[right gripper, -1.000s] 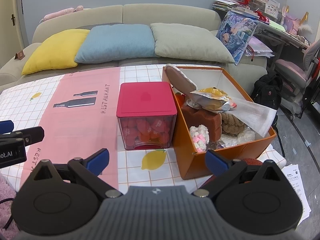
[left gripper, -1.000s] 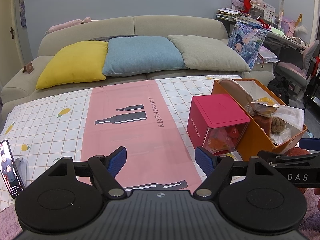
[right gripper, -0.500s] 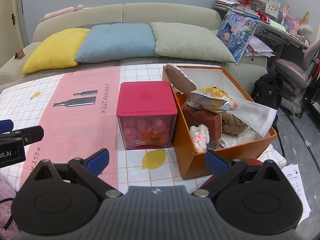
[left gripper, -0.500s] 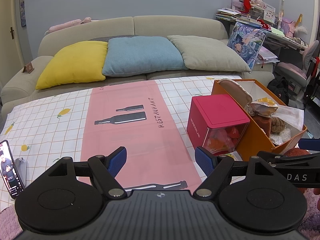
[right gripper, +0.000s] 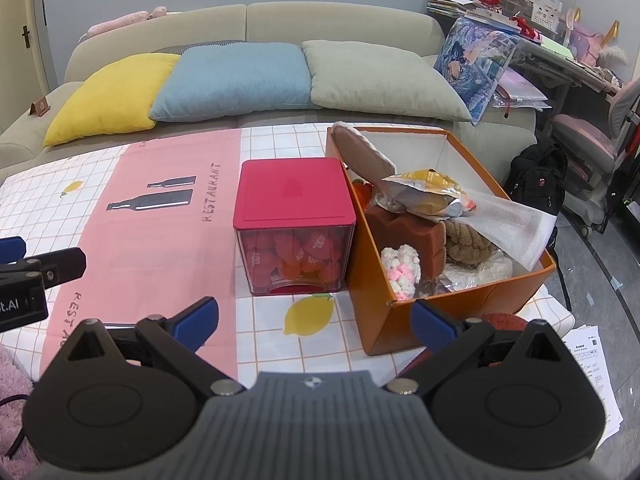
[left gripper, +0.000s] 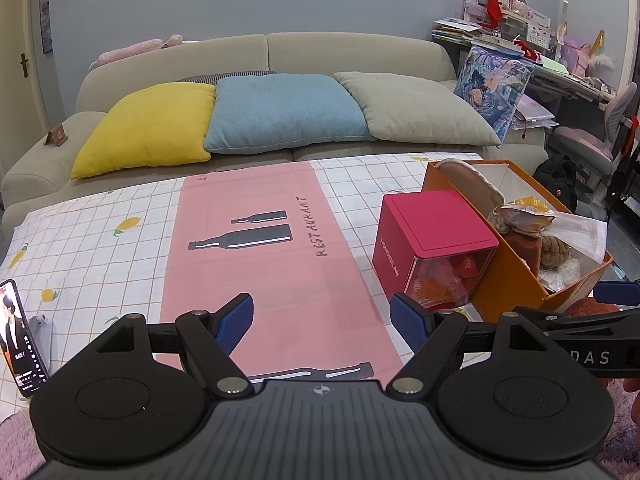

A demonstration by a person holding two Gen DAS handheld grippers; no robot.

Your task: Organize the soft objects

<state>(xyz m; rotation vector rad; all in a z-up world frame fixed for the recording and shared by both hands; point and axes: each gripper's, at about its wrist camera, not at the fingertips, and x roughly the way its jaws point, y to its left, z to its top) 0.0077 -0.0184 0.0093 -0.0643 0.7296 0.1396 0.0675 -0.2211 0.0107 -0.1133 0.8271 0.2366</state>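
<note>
So you've got both grippers hovering low over the near edge of the table, and both are spread wide with nothing between the fingers. Your left gripper (left gripper: pixel 322 316) sits over the pink strip (left gripper: pixel 260 264) of the checked tablecloth (left gripper: pixel 88 248), the strip printed with bottles and "RESTAURANT". Your right gripper (right gripper: pixel 314 320) points at the gap just in front of the pink-lidded clear box (right gripper: pixel 295 226) and the orange box (right gripper: pixel 436 312).

The soft stuff is all piled in that orange box: a white-and-pink crocheted piece (right gripper: pixel 400 266) at the near left corner, a brown sponge-like block (right gripper: pixel 412 236) behind it, a brown knitted lump (right gripper: pixel 466 244) to the right, a beige padded oval (right gripper: pixel 362 148) leaning on the left wall, plus a crinkly snack bag (right gripper: pixel 428 194) and a white foam sheet (right gripper: pixel 516 224) on top. The clear box touches the orange box's left side and is full of red and orange heart-shaped pieces (right gripper: pixel 298 258).

From the left wrist view, a phone (left gripper: pixel 18 338) stands propped at the far left edge of the table. Behind the table there's a sofa (left gripper: pixel 348 52) with yellow (left gripper: pixel 148 128), blue (left gripper: pixel 280 110) and grey-green cushions (left gripper: pixel 416 108).
</note>
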